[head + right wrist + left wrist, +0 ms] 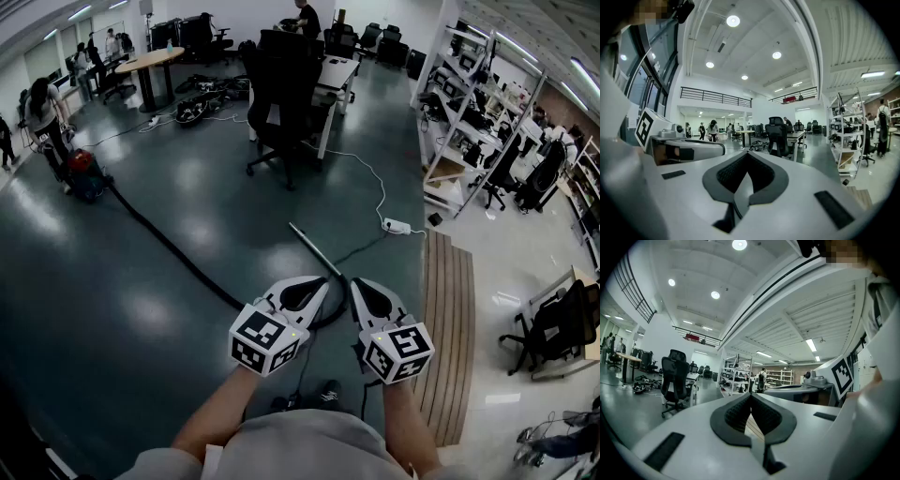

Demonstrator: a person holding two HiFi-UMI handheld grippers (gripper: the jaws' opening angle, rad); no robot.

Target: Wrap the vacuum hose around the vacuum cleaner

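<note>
Left gripper (pixel 323 283) and right gripper (pixel 356 284) level, side by side at 6 o'clock, fingers of both pressed together on nothing: likely poised before pickup. Long black vacuum hose (pixel 169 246) lies slack on the glossy grey floor (pixel 141 319), from the red canister vacuum cleaner (pixel 84 173) at 10 o'clock to just ahead of them. Open floor alongside; black office chair (pixel 281 94) crowds 12 o'clock.

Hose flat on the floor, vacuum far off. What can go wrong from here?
1. Vacuum sits beside a person; pulling the hose may drag it into them.
2. Wand lies close to a power strip; swinging it up may knock or snag that.
</note>
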